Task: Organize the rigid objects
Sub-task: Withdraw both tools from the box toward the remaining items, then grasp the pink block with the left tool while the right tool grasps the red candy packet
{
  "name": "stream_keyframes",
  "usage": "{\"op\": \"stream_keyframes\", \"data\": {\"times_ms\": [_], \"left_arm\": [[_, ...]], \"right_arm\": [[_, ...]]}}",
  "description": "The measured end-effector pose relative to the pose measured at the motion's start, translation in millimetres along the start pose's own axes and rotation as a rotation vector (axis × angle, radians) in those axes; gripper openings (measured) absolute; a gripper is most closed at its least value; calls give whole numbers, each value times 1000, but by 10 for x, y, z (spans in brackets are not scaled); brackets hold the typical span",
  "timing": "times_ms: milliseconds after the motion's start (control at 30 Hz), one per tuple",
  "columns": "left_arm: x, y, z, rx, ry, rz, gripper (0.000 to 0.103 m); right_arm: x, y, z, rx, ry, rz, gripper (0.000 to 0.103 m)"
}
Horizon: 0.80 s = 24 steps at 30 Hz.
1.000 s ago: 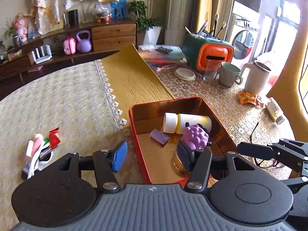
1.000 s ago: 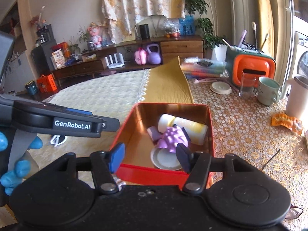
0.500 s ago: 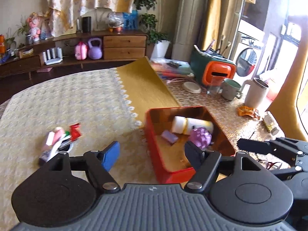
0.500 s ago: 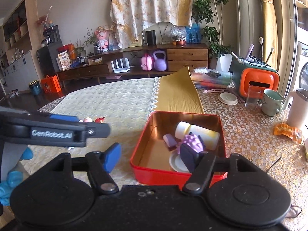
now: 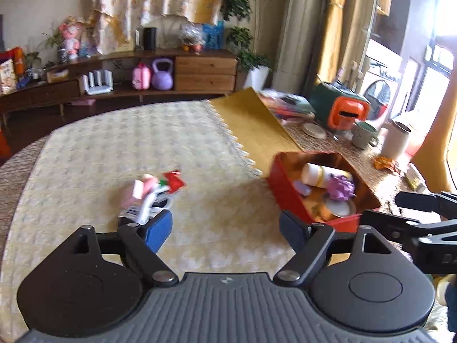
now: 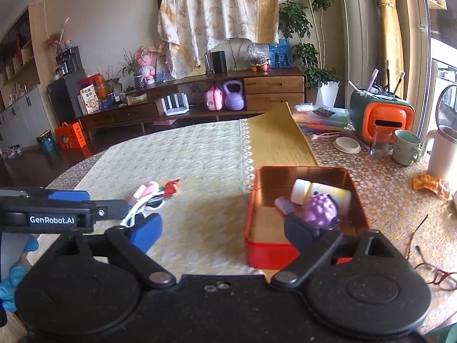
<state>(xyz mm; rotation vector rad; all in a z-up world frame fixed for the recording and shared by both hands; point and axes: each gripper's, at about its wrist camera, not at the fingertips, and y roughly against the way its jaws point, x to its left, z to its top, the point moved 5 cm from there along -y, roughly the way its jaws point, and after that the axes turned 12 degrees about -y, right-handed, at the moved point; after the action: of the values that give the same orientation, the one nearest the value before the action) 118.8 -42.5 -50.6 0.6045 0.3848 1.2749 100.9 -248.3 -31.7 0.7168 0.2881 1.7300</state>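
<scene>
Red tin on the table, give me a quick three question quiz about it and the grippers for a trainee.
1. True or false: the red tin is empty.
2. Which lies inside it: A) purple bumpy toy B) green mug C) eyeglasses?
3. What is between the fingers of the left gripper and the right gripper?

Key: 1 false. 2 A. 3 nothing; both sets of jaws are opening.

One red tin on the table, four things inside: one bottle, one purple ball, one lilac block, one round lid. Two grippers, one mug, one kettlebell.
</scene>
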Motion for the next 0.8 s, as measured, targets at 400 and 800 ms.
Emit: {"op": "stream_keyframes", "data": {"times_ms": [400, 800], "left_arm": [[733, -124, -269, -10, 37, 97, 86], [1311, -761, -402, 9, 141, 84, 86]], "right_arm": [[392, -479, 25, 39, 57, 51, 103], [582, -1297, 31, 137, 105, 83, 103]]}}
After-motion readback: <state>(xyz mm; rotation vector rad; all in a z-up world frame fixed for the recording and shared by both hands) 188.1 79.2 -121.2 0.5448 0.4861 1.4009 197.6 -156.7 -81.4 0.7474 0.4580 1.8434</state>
